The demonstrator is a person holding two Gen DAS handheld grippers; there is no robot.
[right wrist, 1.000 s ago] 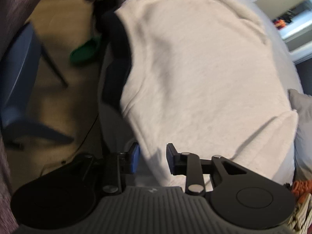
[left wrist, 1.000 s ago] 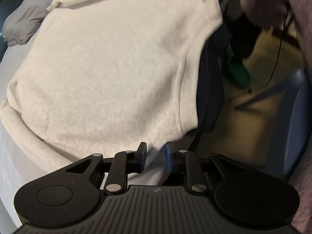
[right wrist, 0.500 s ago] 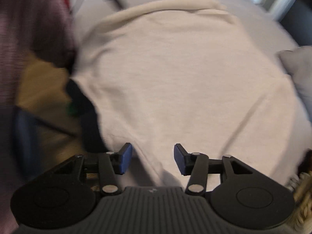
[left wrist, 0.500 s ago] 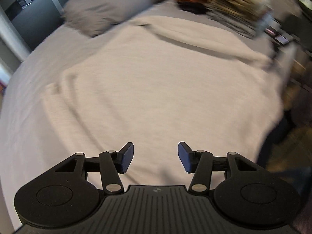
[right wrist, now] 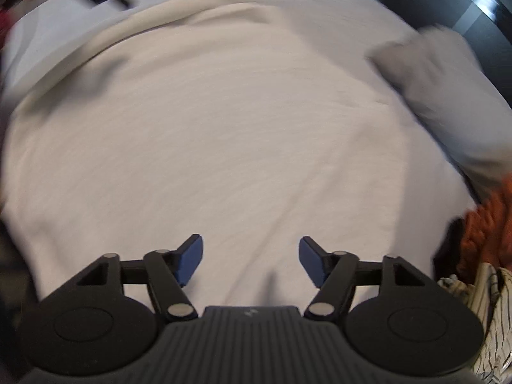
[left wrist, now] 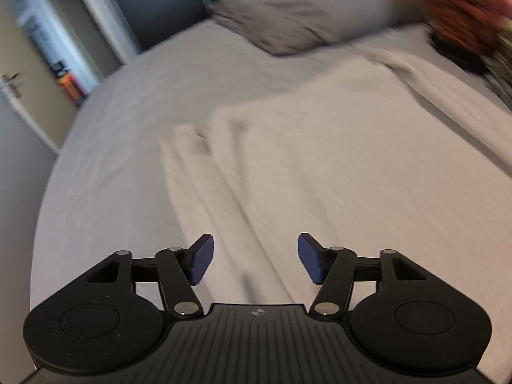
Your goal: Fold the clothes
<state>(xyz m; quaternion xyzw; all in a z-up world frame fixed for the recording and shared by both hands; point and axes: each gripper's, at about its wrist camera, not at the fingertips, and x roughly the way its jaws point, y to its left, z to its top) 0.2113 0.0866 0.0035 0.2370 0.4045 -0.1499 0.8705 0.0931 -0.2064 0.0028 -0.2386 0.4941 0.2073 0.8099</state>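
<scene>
A cream-coloured fleece sweatshirt (left wrist: 336,166) is found spread flat on the grey-sheeted bed (left wrist: 134,112), its body smoothed and one sleeve laid along its left edge, seemingly so that a fold can be made. The left tool (left wrist: 255,262) is held above that sleeve edge with its blue pads wide apart; its jaws have just been opening and nothing is between them. The right tool (right wrist: 249,260) is held over the middle of the garment, likewise wide and empty, its jaws also just opened. A grey pillow (left wrist: 304,9) lies beyond the sweatshirt. An orange knitted item (right wrist: 489,224) and a striped cloth (right wrist: 483,300), possibly already-folded clothes though blur prevents certainty, are noted just beside the garment's right edge.
</scene>
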